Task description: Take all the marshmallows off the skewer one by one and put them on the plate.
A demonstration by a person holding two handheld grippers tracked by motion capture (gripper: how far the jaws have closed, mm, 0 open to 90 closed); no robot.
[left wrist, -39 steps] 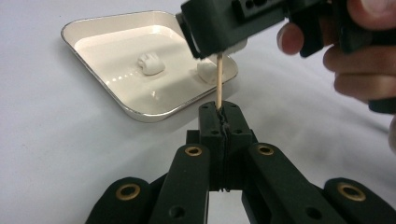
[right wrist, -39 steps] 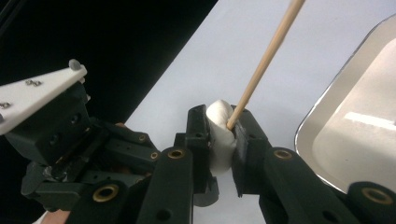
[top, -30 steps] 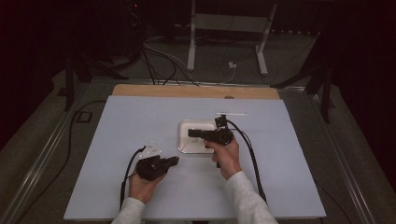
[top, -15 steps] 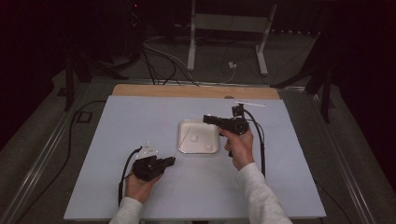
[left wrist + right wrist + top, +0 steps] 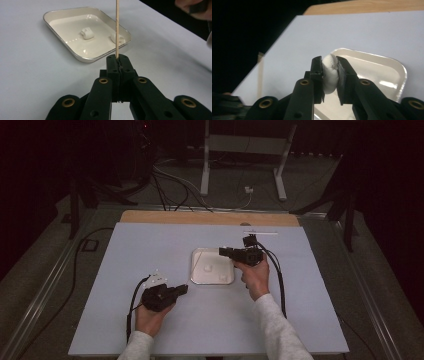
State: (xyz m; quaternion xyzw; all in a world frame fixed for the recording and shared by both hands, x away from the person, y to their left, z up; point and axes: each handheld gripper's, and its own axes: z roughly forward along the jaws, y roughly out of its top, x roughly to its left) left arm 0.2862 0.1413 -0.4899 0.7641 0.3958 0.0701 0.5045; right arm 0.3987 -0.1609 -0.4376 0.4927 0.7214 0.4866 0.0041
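We hold the left hand-held gripper [image 5: 183,289] low over the near left part of the counter [image 5: 150,250], forearm coming in from the near edge, nose pointing toward the tray [image 5: 196,270]. Its jaws are pressed together on a thin wooden skewer [image 5: 116,30], which in the left gripper view stands straight out from the tips and crosses the tray's near corner. In that view two white marshmallow pieces [image 5: 87,33] lie in the tray, apart from each other.

Our right hand [image 5: 255,275] is raised beside the tray's right edge, wrist bent so the right hand-held gripper [image 5: 222,251] lies roughly level and points left over the tray's far right corner. Its jaws grip a white marshmallow [image 5: 329,73], squeezed between the pads and bulging out above and below them; they have just been easing slightly apart, with the marshmallow between them.

The two hand-held grippers are well apart, with bare counter between them. Wide open surface lies left of the tray and along the near edge. A wooden strip [image 5: 210,218] borders the far edge.
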